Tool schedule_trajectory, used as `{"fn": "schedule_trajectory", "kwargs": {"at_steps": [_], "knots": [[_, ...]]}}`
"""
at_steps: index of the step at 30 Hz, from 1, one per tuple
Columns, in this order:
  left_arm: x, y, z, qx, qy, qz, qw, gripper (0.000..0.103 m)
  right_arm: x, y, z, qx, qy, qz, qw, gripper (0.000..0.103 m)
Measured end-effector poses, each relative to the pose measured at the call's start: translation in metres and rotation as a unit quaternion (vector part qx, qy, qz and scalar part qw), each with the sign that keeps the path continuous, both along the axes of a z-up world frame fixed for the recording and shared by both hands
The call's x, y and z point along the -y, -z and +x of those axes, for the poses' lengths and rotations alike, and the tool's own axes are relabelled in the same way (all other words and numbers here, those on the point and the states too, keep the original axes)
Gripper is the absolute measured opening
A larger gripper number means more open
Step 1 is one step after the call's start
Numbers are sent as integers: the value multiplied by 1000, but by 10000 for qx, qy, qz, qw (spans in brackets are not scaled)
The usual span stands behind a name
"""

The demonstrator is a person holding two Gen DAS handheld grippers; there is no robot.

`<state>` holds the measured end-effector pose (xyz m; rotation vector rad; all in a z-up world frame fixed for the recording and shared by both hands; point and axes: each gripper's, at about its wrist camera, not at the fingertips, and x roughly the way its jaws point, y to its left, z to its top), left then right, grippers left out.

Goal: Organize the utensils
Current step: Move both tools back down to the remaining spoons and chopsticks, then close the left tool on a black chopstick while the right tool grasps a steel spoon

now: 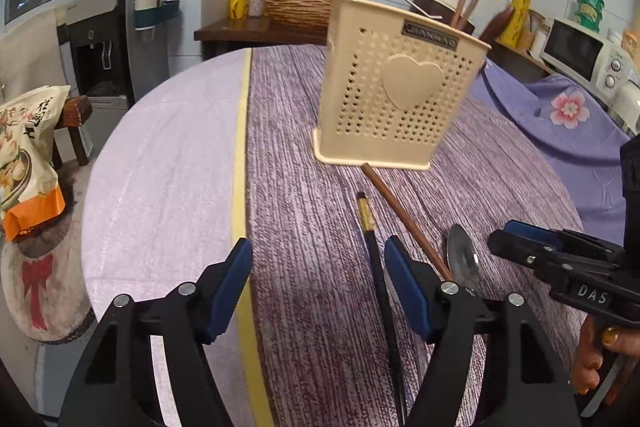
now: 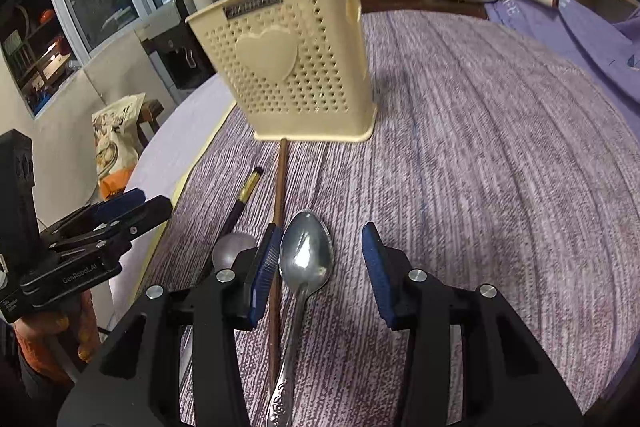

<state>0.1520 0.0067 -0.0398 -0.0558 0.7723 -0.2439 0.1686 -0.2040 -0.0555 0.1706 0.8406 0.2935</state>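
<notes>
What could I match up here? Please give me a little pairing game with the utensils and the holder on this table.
Things:
1. metal spoon
2. brown chopstick
3. black chopstick
4. beige holder

Descriptions:
A. has a gold band near its tip
B. stands upright, with a raised heart on its front
C. lies with its bowl between the right gripper's open blue pads
D. lies flat, one end reaching the holder's base

Pairs: 1-C, 2-D, 3-A, 4-B
</notes>
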Motion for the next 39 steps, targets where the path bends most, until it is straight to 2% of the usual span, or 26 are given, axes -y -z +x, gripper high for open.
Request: {"fn": "schedule_trajectory", "kwargs": {"at_steps": [11, 14, 19, 22, 23, 25, 26, 37, 39], "knots": [[1, 6, 1, -67, -85, 174, 9998, 64, -35, 19, 7, -292, -60, -627, 9976, 44], [-2, 7, 1, -69, -110, 166, 9998, 64, -37, 21, 10, -307, -7, -631, 9975, 54], [-4, 7, 2, -81, -125, 172, 9997, 64, -41, 26, 16, -395, 61, -637, 9972, 54], [-4, 7, 3, -88, -123, 176, 9997, 64, -42, 27, 17, -361, 105, -684, 9970, 50], [-4, 7, 4, -90, -114, 179, 9997, 64, -42, 27, 17, -356, 112, -702, 9968, 45], [-1, 7, 6, -88, -89, 201, 9997, 64, -41, 27, 18, -352, 102, -674, 9971, 42], [0, 8, 6, -92, -72, 209, 9997, 64, -39, 27, 18, -357, 101, -635, 9973, 37], [23, 6, 15, -83, 186, 338, 9992, 63, -24, 16, 14, -183, 189, -470, 9985, 37], [28, 6, 18, -117, 275, 361, 9989, 59, -19, 12, 13, -123, 243, -382, 9989, 37]]}}
